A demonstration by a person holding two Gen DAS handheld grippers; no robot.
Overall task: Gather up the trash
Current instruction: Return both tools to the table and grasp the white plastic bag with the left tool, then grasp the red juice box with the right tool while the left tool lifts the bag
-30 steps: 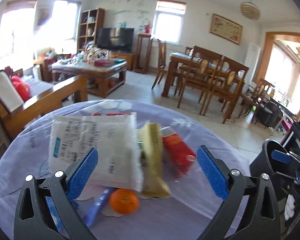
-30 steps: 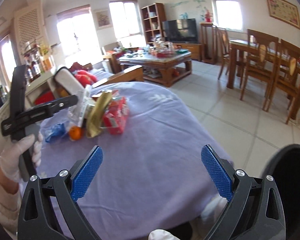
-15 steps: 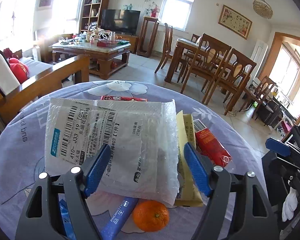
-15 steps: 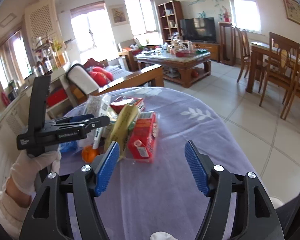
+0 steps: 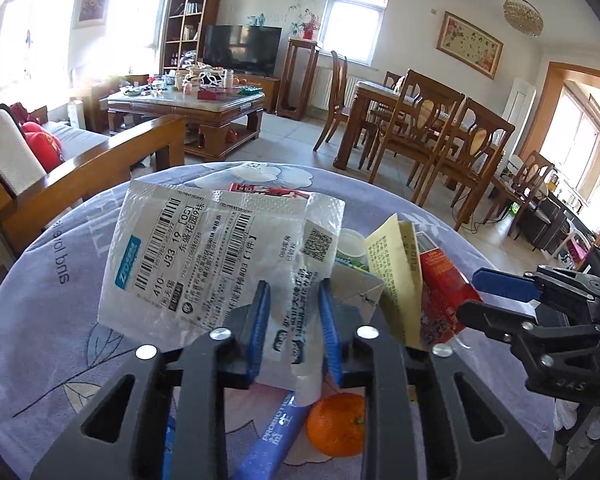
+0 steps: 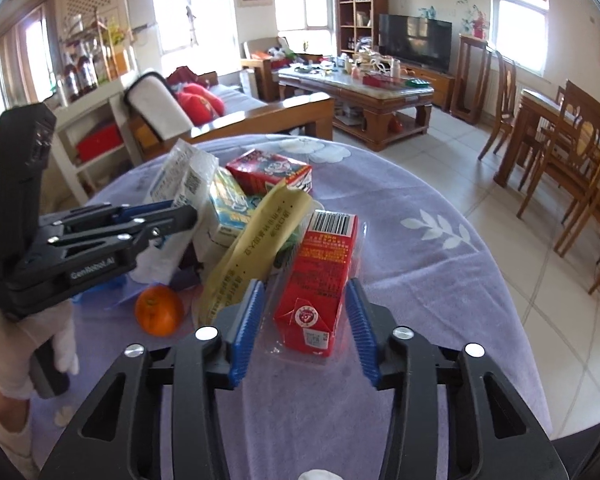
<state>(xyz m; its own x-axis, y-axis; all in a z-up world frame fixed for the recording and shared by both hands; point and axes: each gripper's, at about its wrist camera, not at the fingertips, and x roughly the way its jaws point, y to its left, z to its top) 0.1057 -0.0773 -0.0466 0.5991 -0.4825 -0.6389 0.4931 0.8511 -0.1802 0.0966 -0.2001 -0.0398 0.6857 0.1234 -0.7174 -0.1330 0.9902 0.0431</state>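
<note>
On the round table [image 6: 440, 272] with the lilac flowered cloth, one heap of litter is lying near the middle. Counted: one white mailer bag [image 5: 204, 256] with barcodes, one yellow wrapper [image 6: 260, 240], one red carton [image 6: 324, 276], one second red box [image 6: 270, 172] behind the heap, one blue-green box [image 6: 230, 210], one white cup lid [image 5: 350, 245], one blue sachet [image 5: 276, 436], one orange [image 6: 159, 310].

Left gripper [image 5: 292, 328]: jaws closing, with the mailer bag's lower corner between the two blue pads. The bag is crumpling and standing up tilted off the cloth, so the pads seem to be pressing on it. In the right wrist view the same gripper [image 6: 188, 210] is reaching in from the left, held by one white-gloved hand [image 6: 16, 344].

Right gripper [image 6: 306, 316]: jaws closing around the red carton, which is lying flat on the cloth inside a clear film. Both pads are standing just beside the carton's sides; a sliver of gap is showing on each side, so no grip yet. The yellow wrapper is leaning against the carton's left edge, touching the left pad's outer side.

The orange is sitting on the cloth just beside the blue sachet, below the bag.

Behind: one coffee table [image 5: 188, 106], one television [image 5: 242, 50], one bookshelf [image 5: 186, 26], one dining table [image 5: 380, 100] with chairs.
</note>
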